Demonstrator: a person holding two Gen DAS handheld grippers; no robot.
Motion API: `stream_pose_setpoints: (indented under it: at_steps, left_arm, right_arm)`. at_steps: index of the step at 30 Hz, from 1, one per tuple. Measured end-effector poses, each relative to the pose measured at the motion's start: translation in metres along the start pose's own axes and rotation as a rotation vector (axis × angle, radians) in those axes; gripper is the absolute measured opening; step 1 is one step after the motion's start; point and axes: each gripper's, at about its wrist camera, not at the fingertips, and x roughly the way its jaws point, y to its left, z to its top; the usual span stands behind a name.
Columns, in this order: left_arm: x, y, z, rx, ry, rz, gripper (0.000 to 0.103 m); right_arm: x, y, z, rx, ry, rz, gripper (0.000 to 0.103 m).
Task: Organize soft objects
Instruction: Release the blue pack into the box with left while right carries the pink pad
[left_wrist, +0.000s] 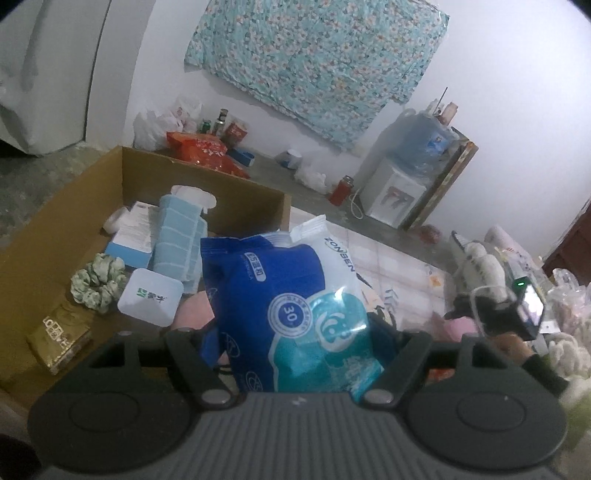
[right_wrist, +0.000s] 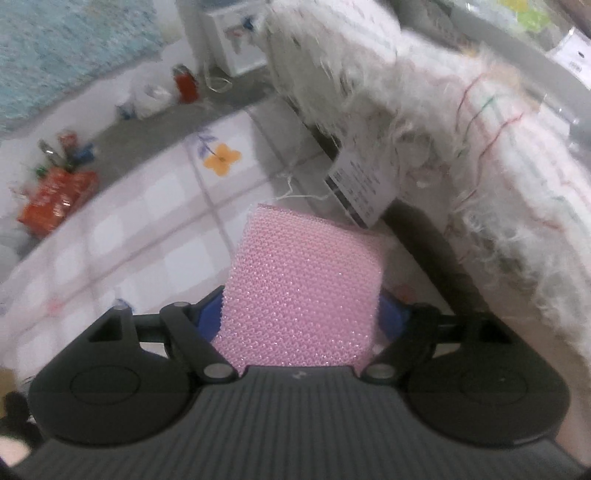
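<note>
Holding a blue-and-white plastic pack of wipes (left_wrist: 295, 306) between the jaws of our left gripper (left_wrist: 295, 354), we have it clamped just above the open brown cardboard box (left_wrist: 48, 236). Beyond and to the left of those jaws the box already holds a green fabric scrunchie (left_wrist: 96, 284), a pale blue quilted pouch (left_wrist: 180, 236) and a small white plastic tub (left_wrist: 150, 298).

Our right gripper (right_wrist: 301, 325) has its jaws closed on a pink knitted mesh sponge (right_wrist: 301, 284), which stands up between them over a checked cloth with an orange flower. A shaggy white plush bundle (right_wrist: 424, 110) lies ahead and to the right.

To do this step well, we judge the wipes should go into a free spot in the box before we let go.

Readable writing: "ZONBEN" and "30" on the wipes pack. The paper tag (right_wrist: 360, 181) on the plush is too blurred to read.
</note>
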Motion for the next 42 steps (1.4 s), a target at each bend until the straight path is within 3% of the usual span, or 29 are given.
stream_pose_setpoints:
  at_steps: [12,18,24,31,35,42]
  left_arm:
    - [-0.013,-0.016,-0.008,0.039,-0.02,0.043,0.078]
    - [-0.021,-0.022,-0.012,0.055,-0.04,0.051,0.078]
    - [-0.041,-0.015,-0.014,0.033,-0.032,0.004,0.078]
    - [-0.09,0.036,0.006,-0.033,-0.05,0.015,0.078]
    - [-0.081,0.067,0.018,-0.016,0.031,0.047,0.078]
    - [-0.006,0.095,0.02,0.031,0.233,0.136,0.076]
  right_arm:
    - [-0.115,-0.017,-0.024,-0.095,-0.164,0.278,0.08]
    - [-0.191,-0.028,-0.054,-0.139,-0.217,0.459,0.08]
    - [-0.262,-0.007,-0.1,-0.207,-0.164,0.66,0.081]
    - [-0.308,0.073,-0.163,-0.323,-0.02,0.945,0.081]
    - [-0.312,0.117,-0.201,-0.401,0.008,1.019,0.081]
    - [-0.295,0.168,-0.244,-0.492,0.061,0.985,0.081]
